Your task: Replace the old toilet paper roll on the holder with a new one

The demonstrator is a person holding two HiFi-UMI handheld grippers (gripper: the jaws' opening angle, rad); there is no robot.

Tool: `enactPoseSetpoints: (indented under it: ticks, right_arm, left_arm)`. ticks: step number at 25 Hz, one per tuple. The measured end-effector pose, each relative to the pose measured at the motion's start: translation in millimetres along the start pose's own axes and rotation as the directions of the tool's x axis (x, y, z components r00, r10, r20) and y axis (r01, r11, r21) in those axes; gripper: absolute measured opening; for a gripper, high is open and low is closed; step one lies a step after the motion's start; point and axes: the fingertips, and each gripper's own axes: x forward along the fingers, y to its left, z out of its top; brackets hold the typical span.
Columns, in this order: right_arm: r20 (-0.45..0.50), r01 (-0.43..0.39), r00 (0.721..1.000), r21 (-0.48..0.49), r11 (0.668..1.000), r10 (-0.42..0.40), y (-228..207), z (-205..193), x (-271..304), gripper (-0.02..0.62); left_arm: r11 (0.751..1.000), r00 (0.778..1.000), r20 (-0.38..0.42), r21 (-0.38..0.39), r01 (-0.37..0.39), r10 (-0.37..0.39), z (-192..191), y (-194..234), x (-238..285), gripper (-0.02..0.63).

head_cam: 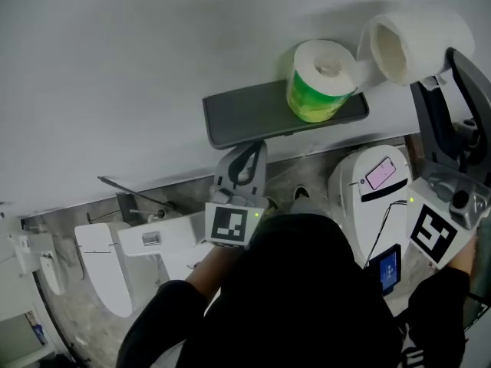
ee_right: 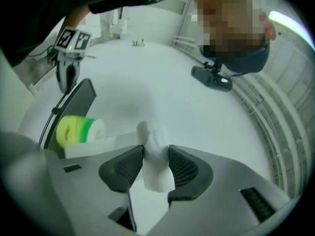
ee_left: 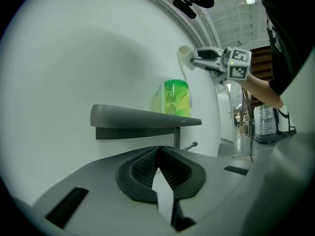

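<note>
A green-wrapped new roll (head_cam: 321, 81) stands on the dark grey wall shelf (head_cam: 253, 113). High at the right, my right gripper (head_cam: 434, 73) is shut on the wall of a white toilet paper roll (head_cam: 414, 43), held up against the white wall. In the right gripper view the pads pinch that white roll (ee_right: 155, 154), and a loose tail of paper trails toward the green roll (ee_right: 78, 131). My left gripper (head_cam: 242, 165) sits just below the shelf with its jaws shut and nothing in them. From the left gripper view I see the shelf (ee_left: 142, 117), the green roll (ee_left: 175, 98) and the holder rod (ee_left: 189, 146).
A white toilet (head_cam: 107, 271) stands on the floor at the lower left. A white device with a pink screen (head_cam: 377, 179) is below the shelf's right end. The person's dark sleeves and body fill the bottom of the head view.
</note>
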Motion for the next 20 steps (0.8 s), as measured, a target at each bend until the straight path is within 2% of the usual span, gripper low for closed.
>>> enactPoseSetpoints:
  ticks: [2, 4, 5, 6, 7, 8, 11, 13, 14, 15, 16, 18, 20]
  right_arm:
    - [0.120, 0.030, 0.992, 0.094, 0.995, -0.041, -27, 34, 6, 0.174]
    - [0.220, 0.023, 0.973, 0.233, 0.972, -0.076, -43, 61, 14, 0.173]
    - [0.258, 0.004, 0.962, 0.321, 0.947, -0.091, -47, 71, 19, 0.173]
    - [0.284, -0.025, 0.953, 0.417, 0.909, -0.104, -50, 77, 24, 0.175]
    - [0.300, -0.060, 0.947, 0.518, 0.853, -0.115, -51, 80, 30, 0.173]
    - [0.306, -0.097, 0.944, 0.615, 0.783, -0.123, -51, 80, 37, 0.173]
    - [0.290, -0.187, 0.949, 0.834, 0.519, -0.124, -32, 76, 58, 0.174]
    - [0.279, -0.230, 0.954, 0.916, 0.330, -0.109, -4, 78, 68, 0.174]
    - [0.277, -0.245, 0.955, 0.938, 0.246, -0.102, 11, 79, 70, 0.175]
    - [0.275, -0.253, 0.956, 0.950, 0.184, -0.100, 23, 81, 70, 0.174]
    - [0.269, -0.251, 0.957, 0.955, 0.157, -0.107, 31, 84, 69, 0.174]
    - [0.258, -0.238, 0.959, 0.958, 0.158, -0.119, 37, 93, 67, 0.173]
    - [0.284, -0.274, 0.953, 0.956, 0.100, -0.103, 42, 103, 66, 0.174]
  left_arm:
    - [1.000, 1.000, 0.008, 0.001, -0.010, 0.010, 6, 0, -5, 0.020]
    - [1.000, 1.000, 0.018, 0.002, -0.022, 0.022, 11, 2, -8, 0.020]
    - [1.000, 0.999, 0.025, 0.003, -0.029, 0.029, 13, 4, -10, 0.020]
    - [0.999, 0.999, 0.032, 0.005, -0.037, 0.037, 16, 6, -12, 0.020]
    - [0.999, 0.998, 0.038, 0.004, -0.047, 0.047, 20, 7, -13, 0.020]
    - [0.998, 0.997, 0.043, 0.001, -0.059, 0.059, 25, 8, -15, 0.020]
    - [0.995, 0.994, 0.043, -0.013, -0.102, 0.102, 30, 19, -22, 0.020]
    - [0.991, 0.991, 0.030, -0.019, -0.131, 0.132, 19, 33, -29, 0.020]
    - [0.989, 0.989, 0.023, -0.019, -0.145, 0.145, 13, 39, -33, 0.020]
    - [0.987, 0.987, 0.016, -0.020, -0.158, 0.158, 9, 44, -37, 0.020]
    - [0.985, 0.985, 0.009, -0.021, -0.170, 0.170, 5, 49, -39, 0.020]
    - [0.981, 0.981, -0.007, -0.026, -0.193, 0.193, -1, 56, -43, 0.020]
    - [0.977, 0.977, -0.025, -0.027, -0.211, 0.210, -7, 62, -45, 0.020]
